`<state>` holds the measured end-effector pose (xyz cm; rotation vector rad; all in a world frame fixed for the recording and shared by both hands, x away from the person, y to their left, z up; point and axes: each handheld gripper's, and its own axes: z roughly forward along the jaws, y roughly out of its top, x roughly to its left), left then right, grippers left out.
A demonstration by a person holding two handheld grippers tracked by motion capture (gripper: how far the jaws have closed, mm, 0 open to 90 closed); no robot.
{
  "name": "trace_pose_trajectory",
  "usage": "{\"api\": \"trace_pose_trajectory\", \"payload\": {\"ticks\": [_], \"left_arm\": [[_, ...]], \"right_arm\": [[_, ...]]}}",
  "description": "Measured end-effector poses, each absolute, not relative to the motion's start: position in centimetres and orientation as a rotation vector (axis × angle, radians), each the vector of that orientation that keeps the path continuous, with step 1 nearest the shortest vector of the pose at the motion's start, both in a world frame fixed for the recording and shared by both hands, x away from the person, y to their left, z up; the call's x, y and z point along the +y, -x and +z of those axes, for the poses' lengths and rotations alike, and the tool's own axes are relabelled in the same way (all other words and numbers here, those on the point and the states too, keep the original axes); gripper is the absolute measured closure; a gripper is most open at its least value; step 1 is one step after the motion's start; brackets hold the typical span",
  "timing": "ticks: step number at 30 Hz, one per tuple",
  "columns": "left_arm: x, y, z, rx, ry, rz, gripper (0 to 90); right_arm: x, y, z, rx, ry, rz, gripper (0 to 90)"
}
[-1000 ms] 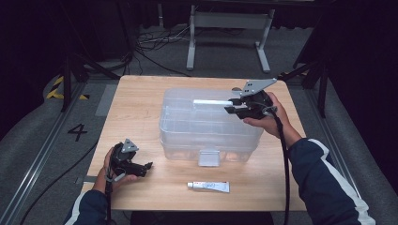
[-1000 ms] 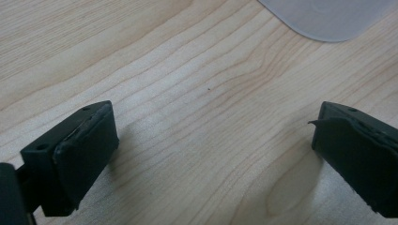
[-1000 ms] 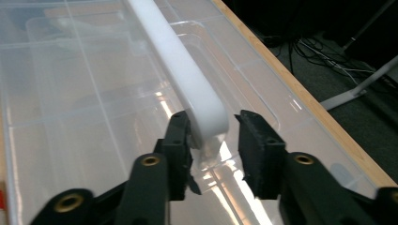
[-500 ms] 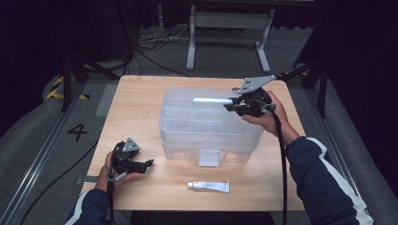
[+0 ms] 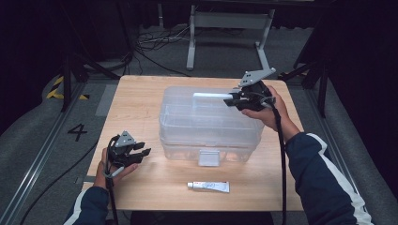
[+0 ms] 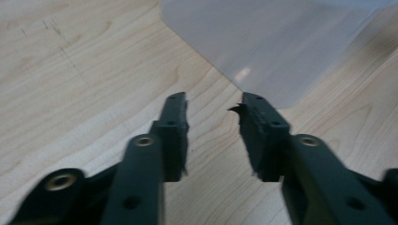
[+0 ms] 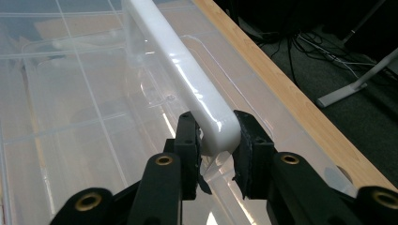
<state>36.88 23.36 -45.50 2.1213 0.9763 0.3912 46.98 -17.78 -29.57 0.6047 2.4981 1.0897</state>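
On the table (image 5: 141, 98), a clear plastic box (image 5: 206, 126) sits in the middle with its white handle (image 5: 211, 96) raised on the lid. Your right gripper (image 5: 231, 101) is clamped on the end of that handle; in the right gripper view the two pads press the white bar (image 7: 187, 79) from both sides, just above the lid's clear panels. Your left gripper (image 5: 141, 153) hovers over the wood to the left of the box, near its front corner. Its jaws have just been closing, and in the left gripper view they stand a little apart with only bare wood between them; nothing is held. The box's frosted corner (image 6: 277, 47) lies just ahead of the tips, not touching them. A small white tube (image 5: 209, 186) lies flat near the table's front edge, in front of the box's latch (image 5: 209, 157) and well apart from both grippers.
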Motion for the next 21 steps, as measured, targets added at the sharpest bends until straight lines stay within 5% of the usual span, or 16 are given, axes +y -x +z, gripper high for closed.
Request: {"api": "trace_pose_trajectory", "payload": {"ticks": [3, 6, 21], "left_arm": [[23.2, -36.6, -44.3, 0.941, -2.082, 0.427, 84.3], [22.8, -36.4, -43.5, 0.908, -2.061, 0.453, 88.8], [19.5, -36.7, -41.2, 0.785, -1.992, 0.463, 89.9]], "right_arm": [[-17.8, -47.2, -29.4, 2.497, -0.612, 1.101, 72.9], [-17.8, -47.4, -29.3, 2.488, -0.614, 1.100, 72.8], [-17.5, -48.0, -28.5, 2.500, -0.619, 1.055, 72.6]]}}
